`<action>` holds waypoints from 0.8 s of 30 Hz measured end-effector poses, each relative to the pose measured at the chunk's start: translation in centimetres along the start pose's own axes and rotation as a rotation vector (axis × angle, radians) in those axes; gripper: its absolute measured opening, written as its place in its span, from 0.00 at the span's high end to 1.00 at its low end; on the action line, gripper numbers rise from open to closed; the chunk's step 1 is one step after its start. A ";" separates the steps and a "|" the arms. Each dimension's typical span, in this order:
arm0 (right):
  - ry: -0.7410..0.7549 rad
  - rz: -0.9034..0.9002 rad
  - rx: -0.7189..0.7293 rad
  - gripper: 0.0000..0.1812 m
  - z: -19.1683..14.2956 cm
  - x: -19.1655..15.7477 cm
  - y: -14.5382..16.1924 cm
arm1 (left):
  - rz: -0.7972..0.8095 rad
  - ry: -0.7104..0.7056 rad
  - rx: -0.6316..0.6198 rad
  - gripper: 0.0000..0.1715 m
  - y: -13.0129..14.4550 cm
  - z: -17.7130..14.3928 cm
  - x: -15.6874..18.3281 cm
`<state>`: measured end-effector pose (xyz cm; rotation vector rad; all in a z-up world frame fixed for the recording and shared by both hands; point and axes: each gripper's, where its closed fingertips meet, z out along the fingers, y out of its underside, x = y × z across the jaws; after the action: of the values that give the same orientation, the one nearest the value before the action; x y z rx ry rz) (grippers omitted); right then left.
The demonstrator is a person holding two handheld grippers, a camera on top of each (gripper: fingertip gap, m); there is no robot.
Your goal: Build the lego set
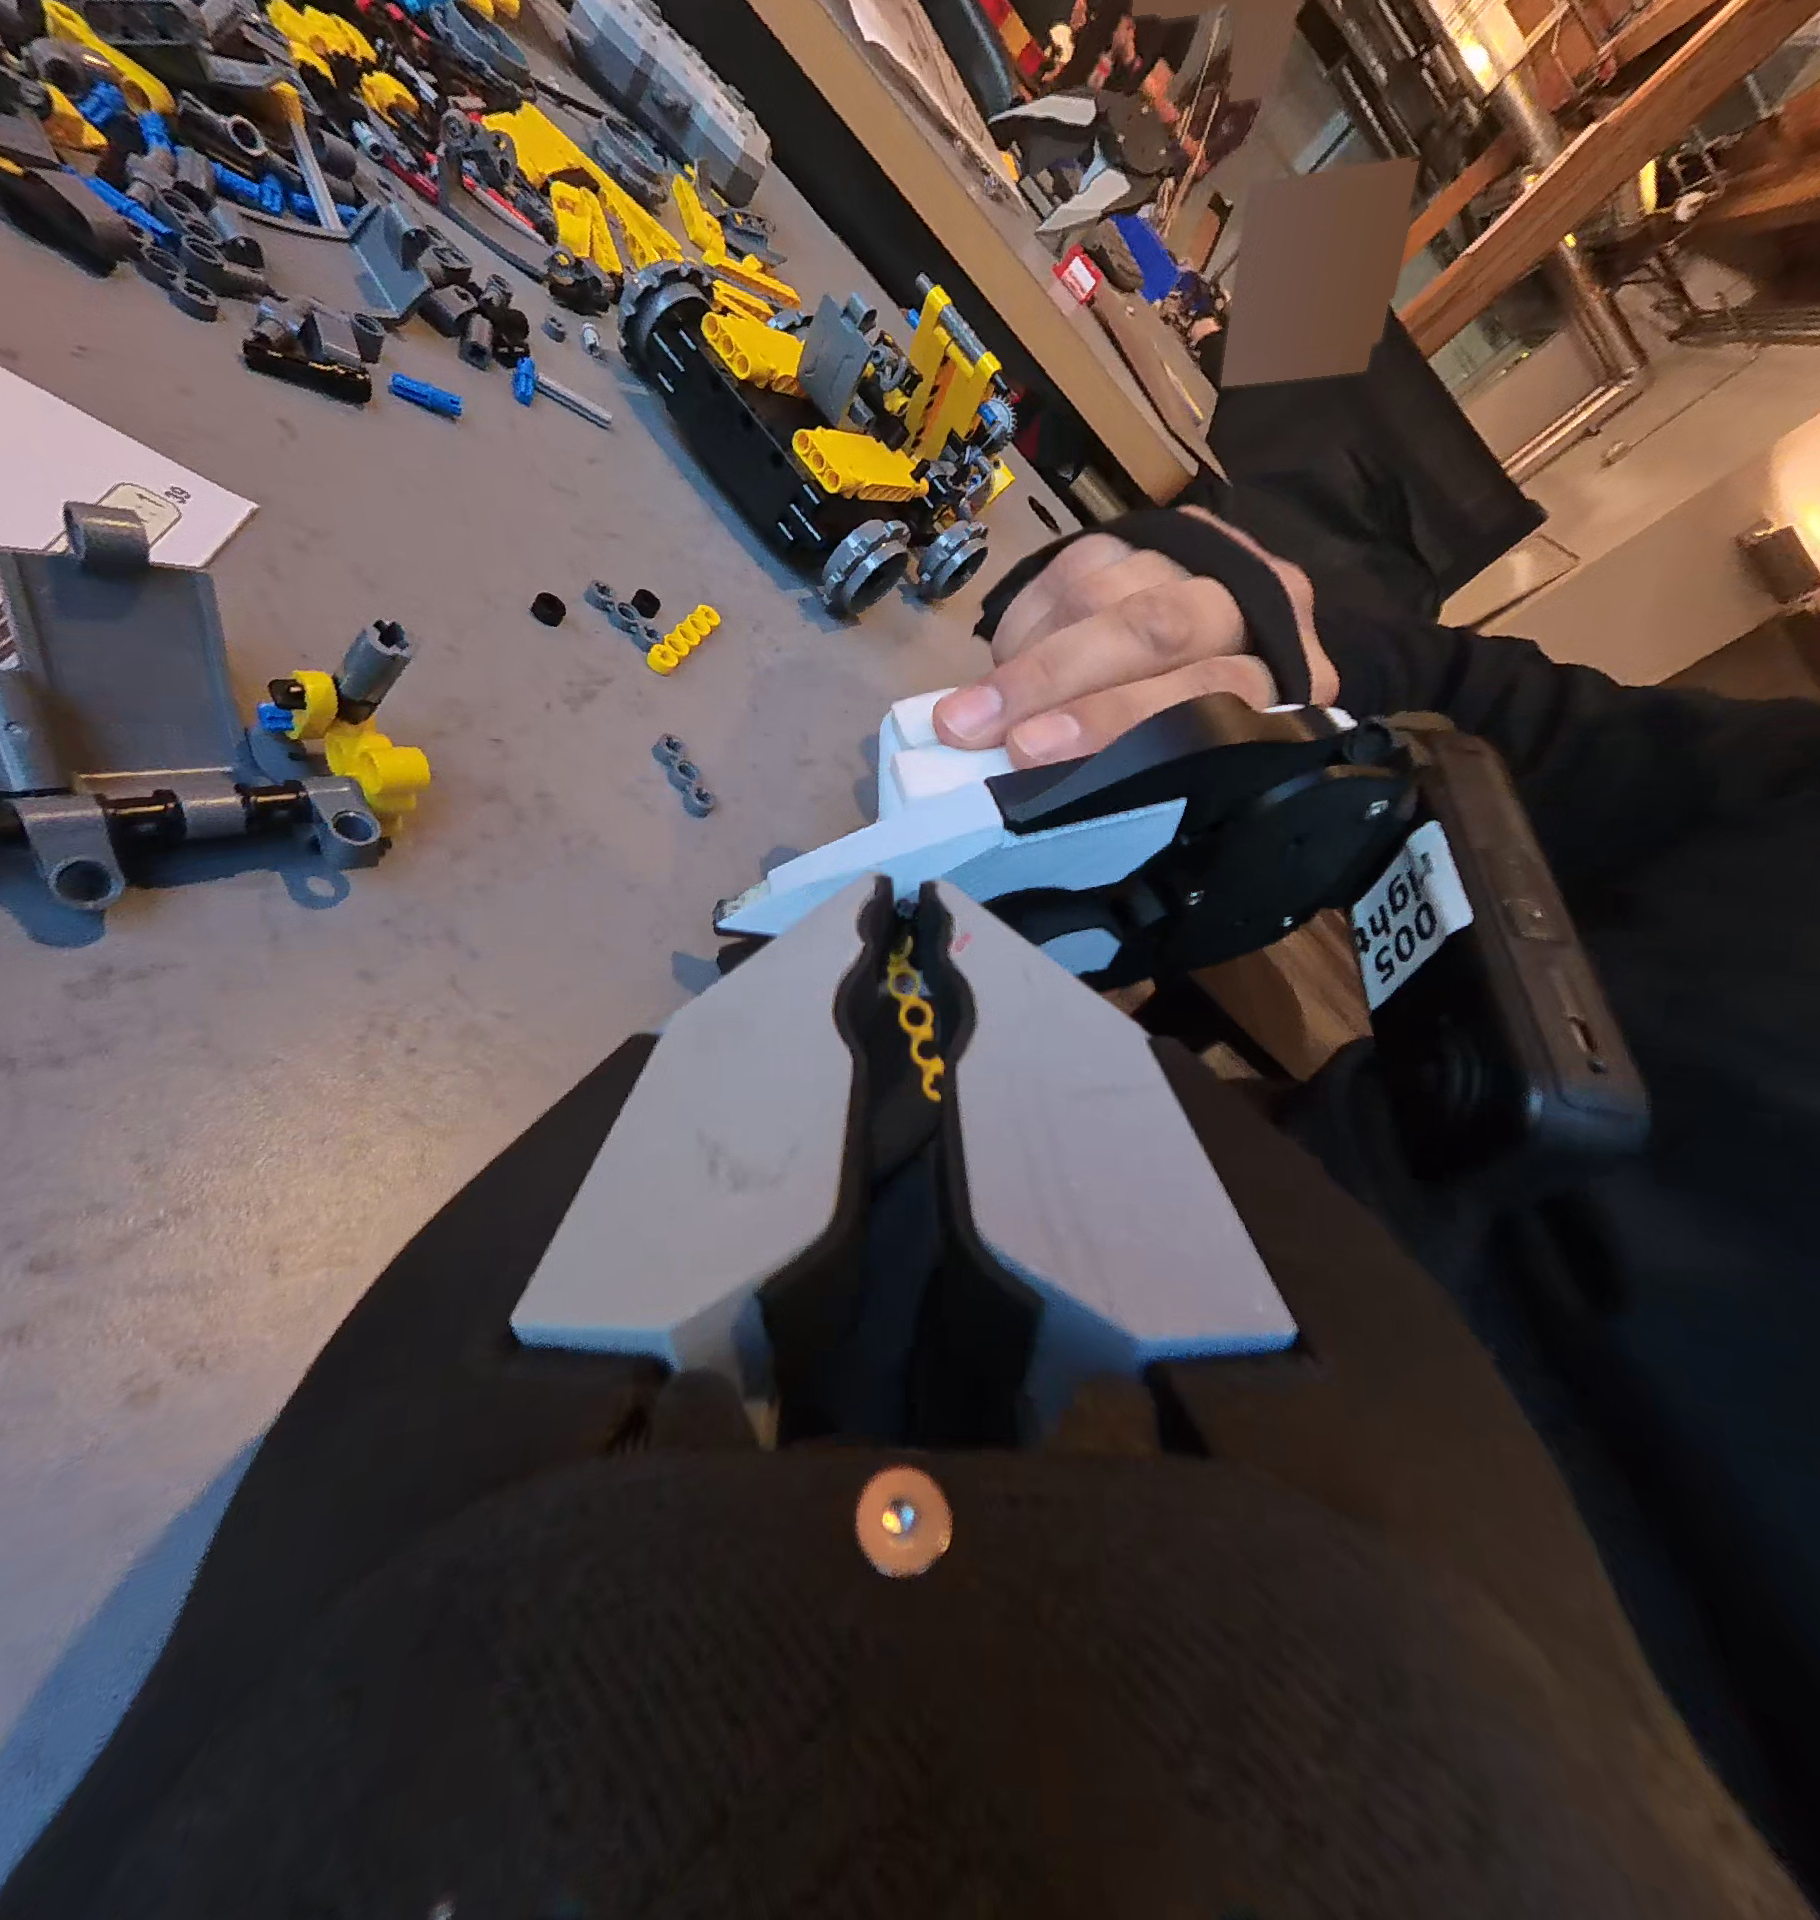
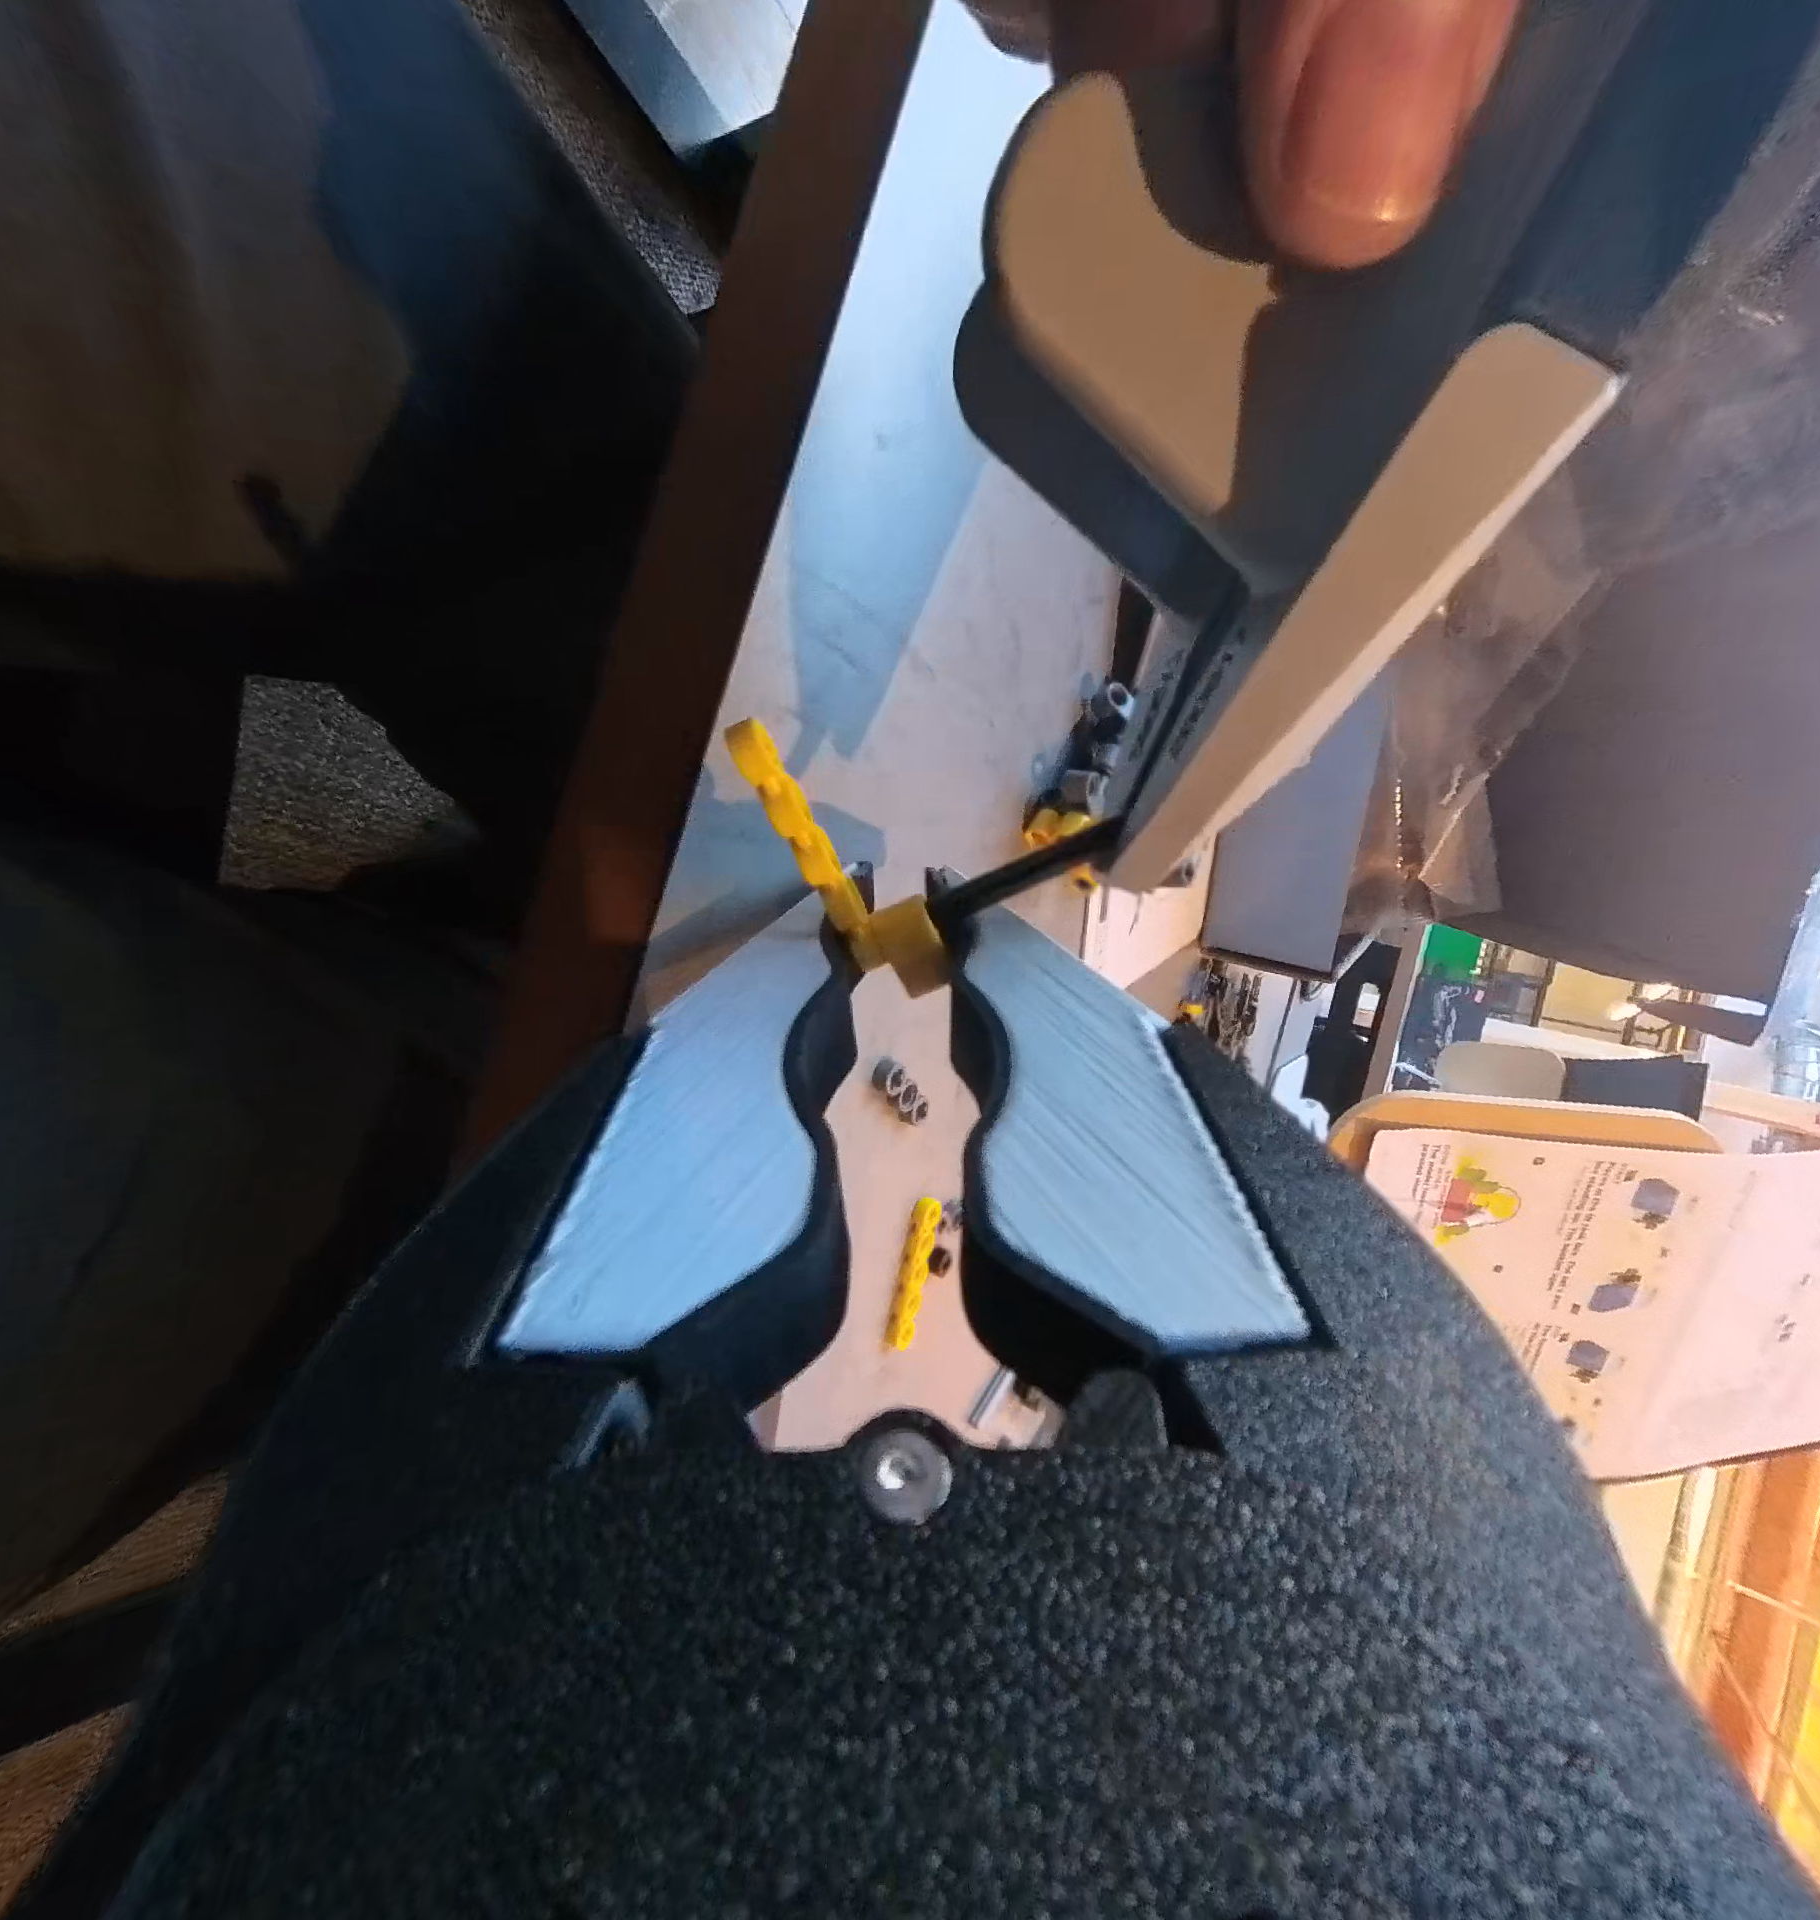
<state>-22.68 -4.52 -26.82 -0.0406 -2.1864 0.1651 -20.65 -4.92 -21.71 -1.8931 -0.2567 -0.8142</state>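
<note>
Gripping a thin yellow beam (image 1: 916, 1023) between closed fingers, our left gripper (image 1: 908, 899) is hovering just off the table (image 1: 386, 1091) edge, its tips meeting the right gripper (image 2: 898, 914). We are clamping the right gripper on a small yellow connector (image 2: 908, 940) joined to a black axle (image 2: 1031, 878), with the holed beam sticking up beside it. Farther back on the table we are seeing a yellow and black vehicle model (image 1: 833, 436), loose parts and a grey assembly (image 1: 127, 727).
</note>
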 end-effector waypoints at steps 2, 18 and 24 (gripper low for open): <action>-0.005 -0.037 -0.001 0.94 0.0 0.0 -0.1 | 0.019 -0.011 -0.031 0.98 0.5 -0.3 -0.1; -0.003 -0.405 0.073 0.95 1.0 0.4 -1.3 | 0.192 -0.135 -0.148 0.85 2.2 -2.3 -1.2; -0.013 -0.500 0.102 0.95 1.7 0.7 -2.0 | 0.420 -0.290 -0.250 0.86 2.3 -2.1 -1.6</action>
<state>-24.40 -6.56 -26.91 0.5602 -2.1273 -0.0079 -21.60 -7.54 -23.85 -2.1977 0.0737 -0.2973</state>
